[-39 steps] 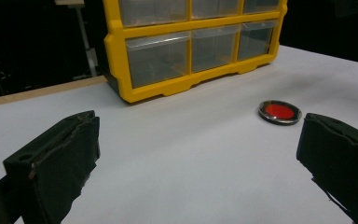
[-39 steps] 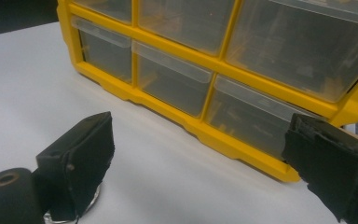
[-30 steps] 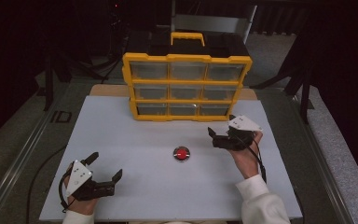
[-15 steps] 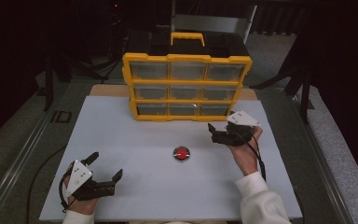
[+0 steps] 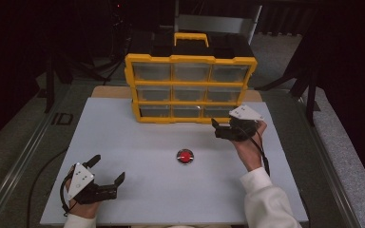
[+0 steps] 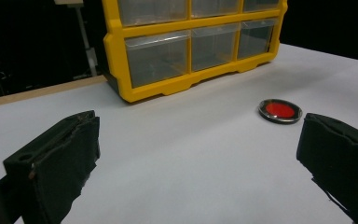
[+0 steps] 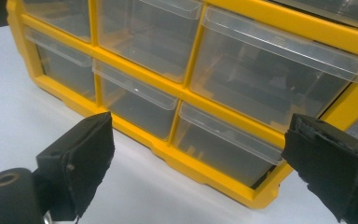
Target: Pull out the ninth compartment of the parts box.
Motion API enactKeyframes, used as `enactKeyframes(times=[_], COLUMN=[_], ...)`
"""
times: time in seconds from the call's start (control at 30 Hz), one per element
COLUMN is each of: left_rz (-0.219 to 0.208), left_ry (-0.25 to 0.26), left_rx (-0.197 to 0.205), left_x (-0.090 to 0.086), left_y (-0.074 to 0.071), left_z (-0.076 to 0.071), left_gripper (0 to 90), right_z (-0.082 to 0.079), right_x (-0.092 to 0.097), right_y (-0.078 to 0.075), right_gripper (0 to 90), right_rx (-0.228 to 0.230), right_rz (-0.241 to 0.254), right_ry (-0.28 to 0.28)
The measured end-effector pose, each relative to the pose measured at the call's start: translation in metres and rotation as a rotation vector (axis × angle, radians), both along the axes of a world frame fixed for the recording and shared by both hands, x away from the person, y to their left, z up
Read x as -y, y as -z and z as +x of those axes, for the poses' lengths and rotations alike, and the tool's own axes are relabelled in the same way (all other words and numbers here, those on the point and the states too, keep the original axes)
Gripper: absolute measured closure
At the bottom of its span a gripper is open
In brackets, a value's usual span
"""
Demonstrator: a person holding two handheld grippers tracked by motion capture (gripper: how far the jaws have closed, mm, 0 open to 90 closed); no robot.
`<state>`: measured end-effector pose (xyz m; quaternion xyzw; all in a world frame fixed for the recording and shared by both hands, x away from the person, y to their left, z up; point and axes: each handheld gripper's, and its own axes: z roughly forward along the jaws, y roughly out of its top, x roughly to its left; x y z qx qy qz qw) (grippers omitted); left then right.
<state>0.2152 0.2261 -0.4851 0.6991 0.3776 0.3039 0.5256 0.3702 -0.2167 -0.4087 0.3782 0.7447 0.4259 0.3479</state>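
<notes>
A yellow drawer cabinet [image 5: 190, 84] with clear plastic drawers stands at the back of the white table top [image 5: 133, 137]. A small round red disc with a metal rim [image 5: 185, 156] lies in the middle of the table. My right gripper [image 5: 216, 129] hovers open just in front of the cabinet's lower right corner, jaws pointing left. In the right gripper view the open right gripper [image 7: 200, 163] frames the bottom right drawers [image 7: 223, 140], all shut. My left gripper [image 5: 108, 168] rests open near the front left. In the left gripper view the left gripper [image 6: 196, 158] is open, the disc [image 6: 280, 111] ahead to the right.
The cabinet has a yellow carry handle [image 5: 190, 37] on top. A wooden strip [image 5: 109, 91] shows behind the white top at the left. Metal rails [image 5: 24, 156] run along both table sides. The surroundings are dark.
My right gripper has drifted a little farther from the person, closer to the cabinet's bottom row. The left gripper and the red disc have stayed put.
</notes>
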Motion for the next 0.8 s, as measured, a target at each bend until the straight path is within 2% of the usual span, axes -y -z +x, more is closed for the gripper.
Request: enactKeyframes(times=[0.13,0.27,0.8], left_rz=[0.002,0.0,0.0], left_ry=[0.0,0.001,0.003], left_rx=[-0.001,0.0,0.0], left_x=[0.0,0.0,0.0], left_y=[0.0,0.0,0.0], left_z=[0.0,0.0,0.0], left_gripper=[0.0,0.0,0.0], right_z=[0.005,0.009,0.03], right_x=[0.001,-0.002,-0.006], right_y=[-0.001,-0.005,0.0], right_gripper=[8.0,8.0,8.0], right_rx=[-0.018,0.0,0.007], right_rz=[-0.004,-0.011,-0.022], right_ry=[0.012,0.008,0.005])
